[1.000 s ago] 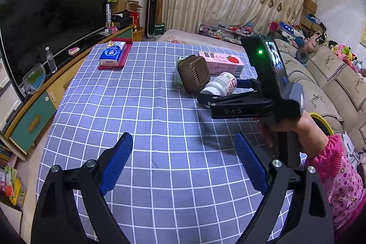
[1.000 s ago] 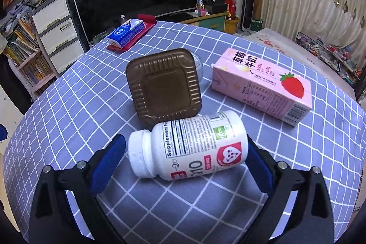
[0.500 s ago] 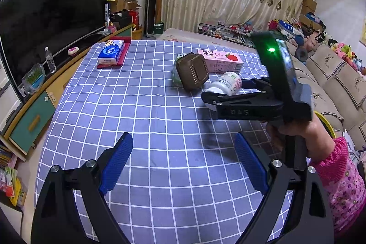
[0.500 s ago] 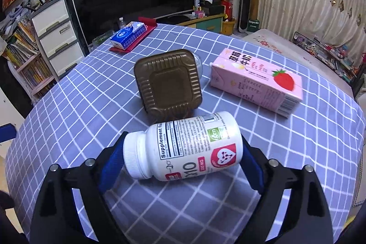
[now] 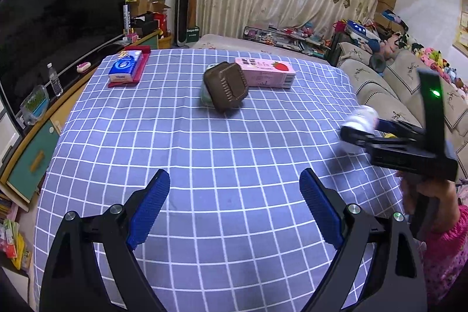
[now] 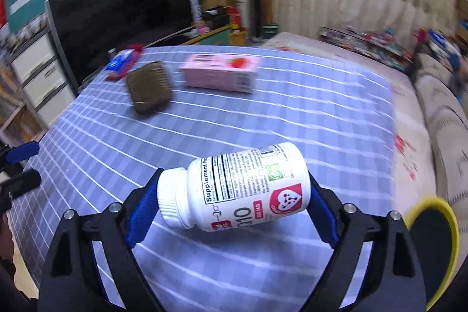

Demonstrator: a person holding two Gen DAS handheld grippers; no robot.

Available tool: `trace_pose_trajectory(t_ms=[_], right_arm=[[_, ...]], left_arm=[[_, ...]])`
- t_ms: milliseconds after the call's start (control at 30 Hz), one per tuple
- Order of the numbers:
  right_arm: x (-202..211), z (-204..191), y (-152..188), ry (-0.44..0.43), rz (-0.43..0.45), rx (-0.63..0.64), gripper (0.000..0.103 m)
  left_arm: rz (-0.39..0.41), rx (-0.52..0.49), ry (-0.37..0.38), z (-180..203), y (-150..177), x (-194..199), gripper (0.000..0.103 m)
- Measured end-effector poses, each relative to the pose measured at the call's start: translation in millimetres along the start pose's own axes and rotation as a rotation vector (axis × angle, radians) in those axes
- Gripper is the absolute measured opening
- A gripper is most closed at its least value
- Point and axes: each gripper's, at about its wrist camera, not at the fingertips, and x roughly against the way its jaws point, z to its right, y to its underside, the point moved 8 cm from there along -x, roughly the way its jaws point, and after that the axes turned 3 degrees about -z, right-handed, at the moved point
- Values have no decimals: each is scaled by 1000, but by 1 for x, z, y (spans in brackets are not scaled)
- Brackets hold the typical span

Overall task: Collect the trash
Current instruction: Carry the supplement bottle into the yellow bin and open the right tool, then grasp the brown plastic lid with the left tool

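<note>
My right gripper [image 6: 234, 192] is shut on a white supplement bottle [image 6: 237, 189], held sideways above the checked tablecloth [image 6: 292, 119] near its right side. The bottle also shows, blurred, in the left wrist view [image 5: 361, 119], at the right edge of the table. A brown square lidded box [image 5: 226, 89] and a pink strawberry milk carton [image 5: 264, 72] lie at the far middle of the table. My left gripper [image 5: 235, 206] is open and empty over the near part of the table.
A yellow-rimmed black bin [image 6: 433, 241] sits low at the right, beside the sofa [image 5: 389, 84]. A blue tissue pack on a red tray [image 5: 127, 67] lies at the far left corner. A large TV [image 5: 52, 28] stands on the left.
My right gripper closed on the bottle, lifted it off the table and carried it right and back toward the sofa side. My left gripper stayed open in place.
</note>
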Motion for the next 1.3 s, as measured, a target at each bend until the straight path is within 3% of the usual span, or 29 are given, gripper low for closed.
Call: trace_pose_trajectory(t_ms=[400,600,967,1300], right_arm=[[68,179,78,265,3,-297,85],[73,232,114,348,-31,-385,85],[47,269,151,390,-112,-456,85],[51,258,141,378,-69,-456,91]], left_arm=[[-9,-52,22,39,-3,-10,89],[-24,-82,24,56,-2,-17,89],[-41,-113,16,69,-3,-24,89],[-51,-119,5,71,-2,-32,90]])
